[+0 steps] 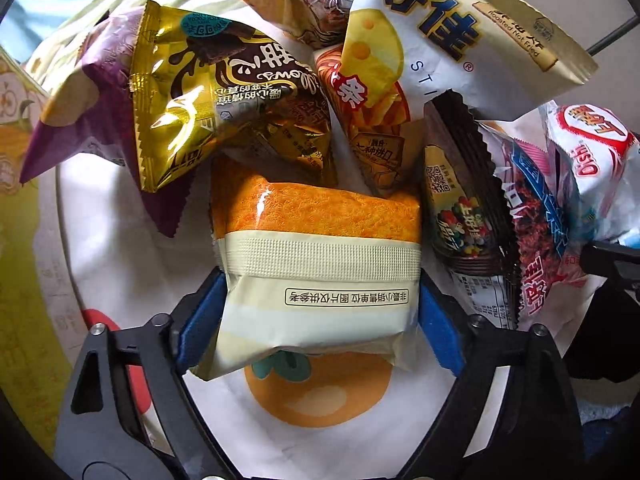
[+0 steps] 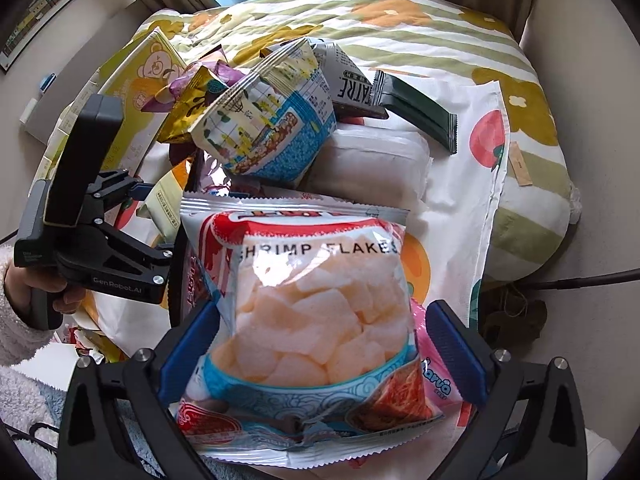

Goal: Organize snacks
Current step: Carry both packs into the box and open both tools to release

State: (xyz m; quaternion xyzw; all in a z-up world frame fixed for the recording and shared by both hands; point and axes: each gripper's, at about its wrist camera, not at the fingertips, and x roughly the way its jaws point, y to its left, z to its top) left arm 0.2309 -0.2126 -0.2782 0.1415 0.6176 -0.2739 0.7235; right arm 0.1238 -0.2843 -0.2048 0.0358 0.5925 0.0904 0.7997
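Note:
In the left wrist view my left gripper (image 1: 320, 312) is shut on a cream packet with an orange cake picture (image 1: 320, 264), both blue pads pressing its sides. Beyond it lie a gold chocolate packet (image 1: 208, 100), a white cheese-stick bag (image 1: 432, 36), a brown packet (image 1: 460, 196) and a red and white Oishi bag (image 1: 592, 160). In the right wrist view my right gripper (image 2: 320, 356) is open around a shrimp flakes bag (image 2: 312, 300); the left pad touches it, the right pad stands apart. The left gripper (image 2: 136, 196) shows at the left.
The snacks lie in a heap on a fruit-print cloth (image 2: 460, 184) over a flowered quilt (image 2: 400, 28). A blue noodle-snack bag (image 2: 272, 128), a dark green packet (image 2: 416, 112) and a pink packet (image 2: 436, 380) lie nearby. A yellow bear-print box (image 2: 136, 80) stands at the left.

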